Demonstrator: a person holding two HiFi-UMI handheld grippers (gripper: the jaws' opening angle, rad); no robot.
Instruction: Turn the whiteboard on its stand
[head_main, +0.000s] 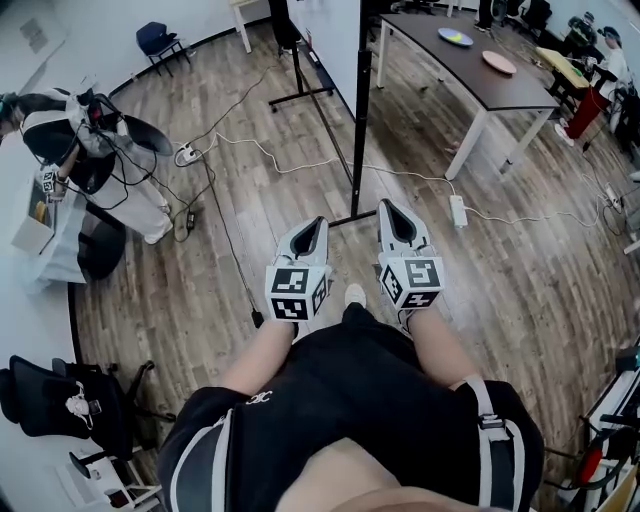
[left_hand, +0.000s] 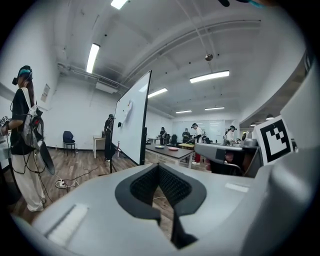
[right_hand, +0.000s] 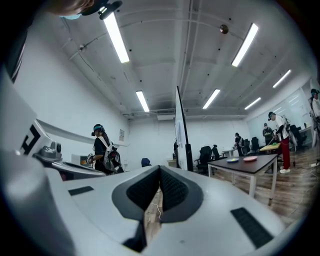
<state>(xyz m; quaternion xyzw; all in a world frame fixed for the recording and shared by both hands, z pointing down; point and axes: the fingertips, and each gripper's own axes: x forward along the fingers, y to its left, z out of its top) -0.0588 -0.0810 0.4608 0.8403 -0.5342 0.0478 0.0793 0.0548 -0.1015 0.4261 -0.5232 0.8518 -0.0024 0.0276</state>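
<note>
- Left gripper (head_main: 314, 226) and right gripper (head_main: 389, 209) — jaws clenched, empty
- Whiteboard (head_main: 336, 40) stands edge-on just ahead of both
- White cable (head_main: 290, 165) crosses the floor at its stand (head_main: 361, 120) — table (head_main: 440, 62) close at right

We logged an open-plan office or lab room: wood-look floor (head_main: 250, 215), long dark table (head_main: 470, 72), office chairs (right_hand: 205, 154), a whiteboard (left_hand: 132, 117) on a stand. Strip lights (right_hand: 116, 35) ran overhead, and cables (head_main: 300, 166) with a power strip (head_main: 458, 210) lay across the floor.
</note>
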